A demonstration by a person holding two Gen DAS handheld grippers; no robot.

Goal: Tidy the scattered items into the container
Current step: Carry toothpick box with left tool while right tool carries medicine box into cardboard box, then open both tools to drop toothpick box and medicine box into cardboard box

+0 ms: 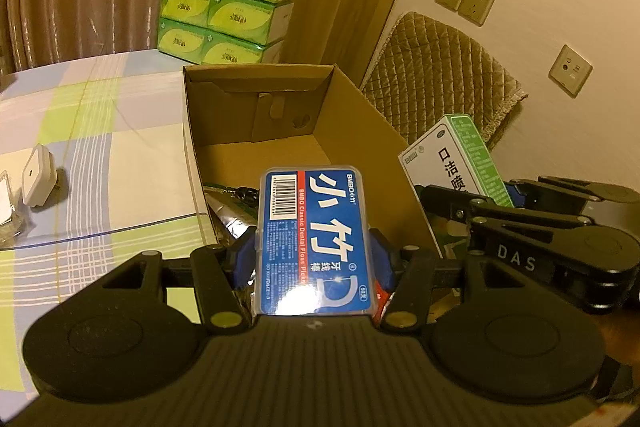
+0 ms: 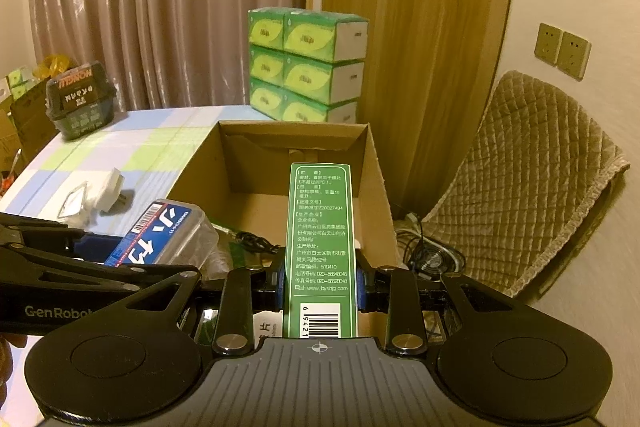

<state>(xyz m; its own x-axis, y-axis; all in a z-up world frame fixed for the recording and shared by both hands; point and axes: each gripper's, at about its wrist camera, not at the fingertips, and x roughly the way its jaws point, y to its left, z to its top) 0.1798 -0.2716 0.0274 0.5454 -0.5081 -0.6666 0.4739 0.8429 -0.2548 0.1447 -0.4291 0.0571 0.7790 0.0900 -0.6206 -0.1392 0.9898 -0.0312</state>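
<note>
— Two grippers, both loaded. Left gripper: fingers clamped on the long sides of a blue floss-pick case, long axis running straight out along the fingers, far end over the near rim of the cardboard box.

— And the right gripper?

— Fingers pinched on a green carton, narrow face up, long axis also pointing forward into the box. Both grippers tilt downward, side by side, close together.

— Box contents?

— Foil packet and black cable at the bottom. White plug lies on the checked counter, well apart to the left.
</note>
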